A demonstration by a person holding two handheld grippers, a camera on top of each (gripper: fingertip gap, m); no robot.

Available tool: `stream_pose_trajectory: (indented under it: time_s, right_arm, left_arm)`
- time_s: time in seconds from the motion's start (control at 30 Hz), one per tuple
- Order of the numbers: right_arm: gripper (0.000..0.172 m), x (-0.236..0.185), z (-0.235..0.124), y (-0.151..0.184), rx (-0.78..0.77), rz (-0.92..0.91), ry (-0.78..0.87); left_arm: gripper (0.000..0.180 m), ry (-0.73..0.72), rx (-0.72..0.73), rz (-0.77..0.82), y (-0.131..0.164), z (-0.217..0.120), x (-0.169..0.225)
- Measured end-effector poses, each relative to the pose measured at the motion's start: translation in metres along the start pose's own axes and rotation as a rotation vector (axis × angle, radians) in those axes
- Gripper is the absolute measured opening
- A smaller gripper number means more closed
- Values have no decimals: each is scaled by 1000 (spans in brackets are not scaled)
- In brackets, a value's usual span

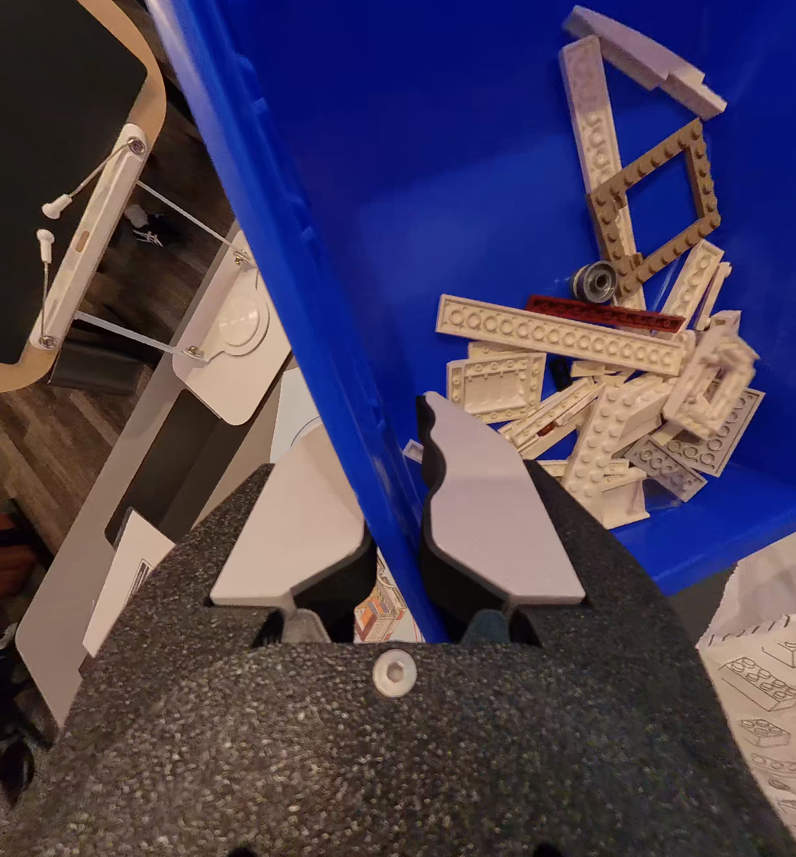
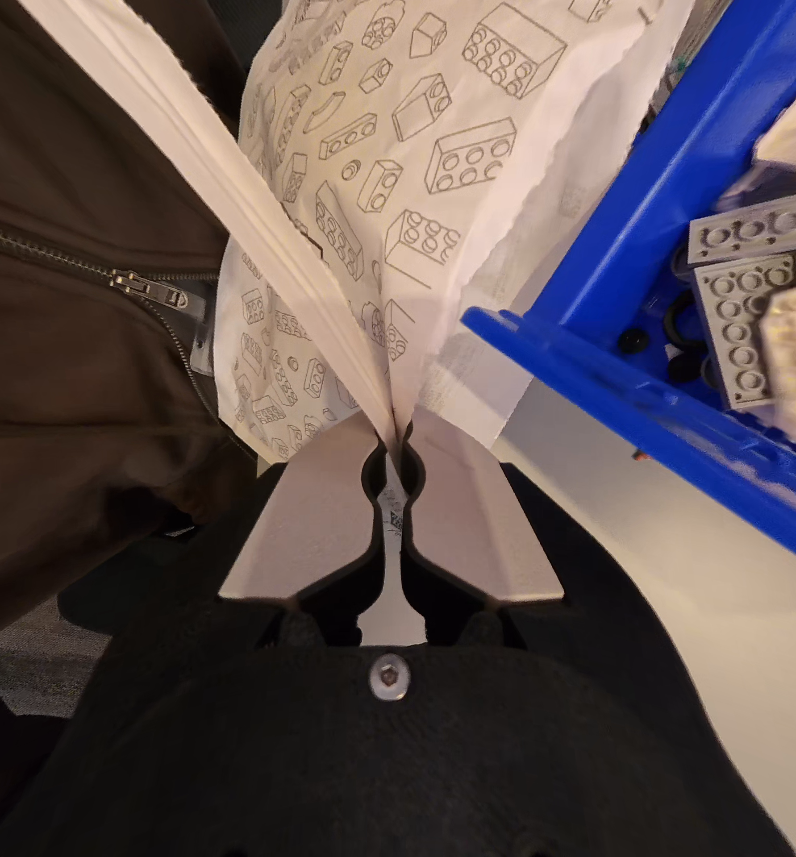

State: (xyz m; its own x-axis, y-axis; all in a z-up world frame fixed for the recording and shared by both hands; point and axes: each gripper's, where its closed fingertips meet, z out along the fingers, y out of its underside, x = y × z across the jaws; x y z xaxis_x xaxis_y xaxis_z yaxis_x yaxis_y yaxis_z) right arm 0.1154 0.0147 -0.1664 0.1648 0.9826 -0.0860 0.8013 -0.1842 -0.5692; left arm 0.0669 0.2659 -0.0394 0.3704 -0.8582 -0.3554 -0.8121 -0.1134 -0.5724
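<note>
Left hand-held gripper [image 1: 398, 468] clamped on the wall of a tilted blue bin [image 1: 294, 287], building bricks [image 1: 609, 408] heaped in its low corner; right hand-held gripper [image 2: 393, 440] pinched on a printed paper bag [image 2: 410, 162]. Risk: more tilt spilling bricks, thin paper tearing.

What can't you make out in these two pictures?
- Left wrist view: the left tool's left fingertip, hidden behind the blue bin wall.
- Left wrist view: the white brick cluster, motion-blurred.
- Right wrist view: the paper bag's top, cut off by the frame edge.
</note>
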Motion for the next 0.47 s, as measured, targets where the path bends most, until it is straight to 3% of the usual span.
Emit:
stream_pose_trajectory:
  time_s: [0.47]
  right_arm:
    - [1,-1,2,-18,74,-14,-34]
  left_arm:
    - [16,-159,65,197,-1,-24,13]
